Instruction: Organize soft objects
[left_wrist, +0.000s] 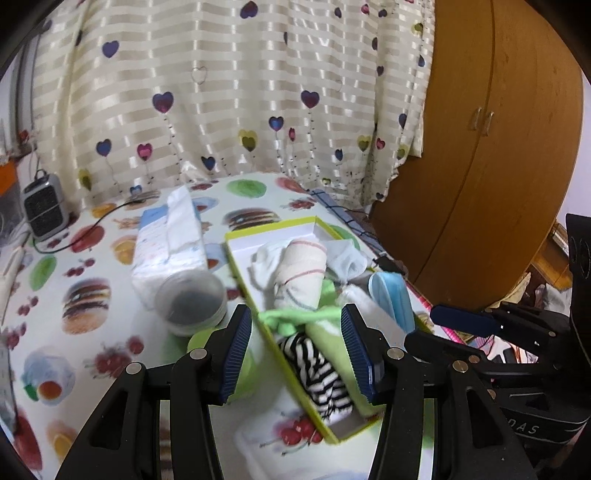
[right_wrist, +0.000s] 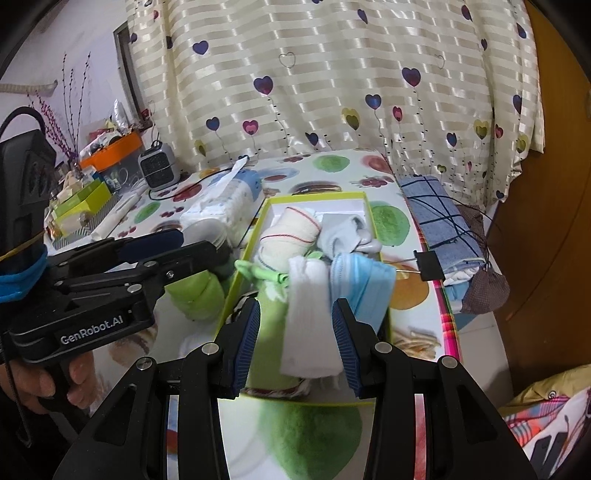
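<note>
My left gripper has its jaws spread wide with nothing pinched; through the gap I look down on the near end of the green-rimmed box, where a black-and-white striped sock lies beside a pale green cloth. My right gripper is also spread, gripping nothing; a folded white cloth lies inside the box below the gap between its fingers, and I cannot tell whether the pads brush it.

Farther into the box lie a cream roll with red stripes, a white sock toward the far end, and a light blue face mask against the right wall. The box sits toward the right edge of the table, whose cover is printed with burgers and fruit.

Just left of the box stand a clear plastic cup and a soft tissue pack. Near the far left corner is a small grey heater. At the far right edge lies a folded blue checked cloth, with a black binder clip just beside it.

A hand holds the left gripper's handle.
</note>
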